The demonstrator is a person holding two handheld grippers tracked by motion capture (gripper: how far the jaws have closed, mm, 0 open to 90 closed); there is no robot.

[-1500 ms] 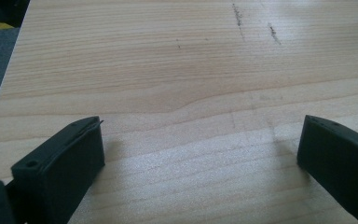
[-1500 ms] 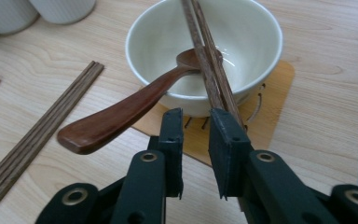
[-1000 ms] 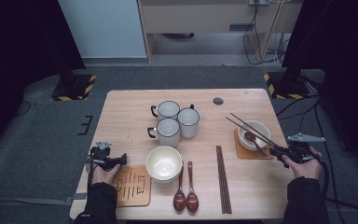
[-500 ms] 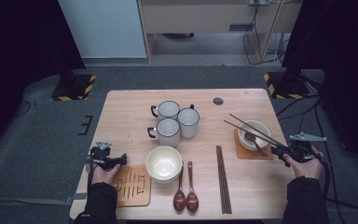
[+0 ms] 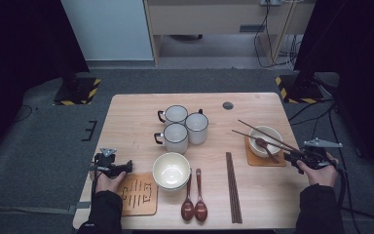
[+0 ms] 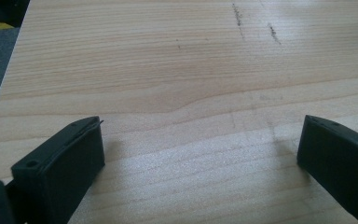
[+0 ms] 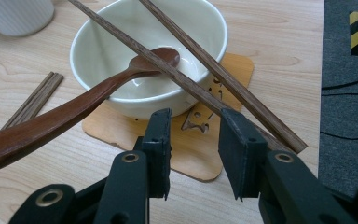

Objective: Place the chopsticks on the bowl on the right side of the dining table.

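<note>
The chopsticks already lay across the bowl near the table's right edge. The right gripper, jaws just opening, held nothing.

Cream-white bowl on a tan wooden coaster; dark brown chopsticks and a reddish-brown spoon lay across it (the table was pale wood-grained, the grippers' jaws black).

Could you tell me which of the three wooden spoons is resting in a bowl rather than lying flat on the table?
The spoon in the right-hand bowl on its coaster; the other two spoons lie side by side on the table.
</note>
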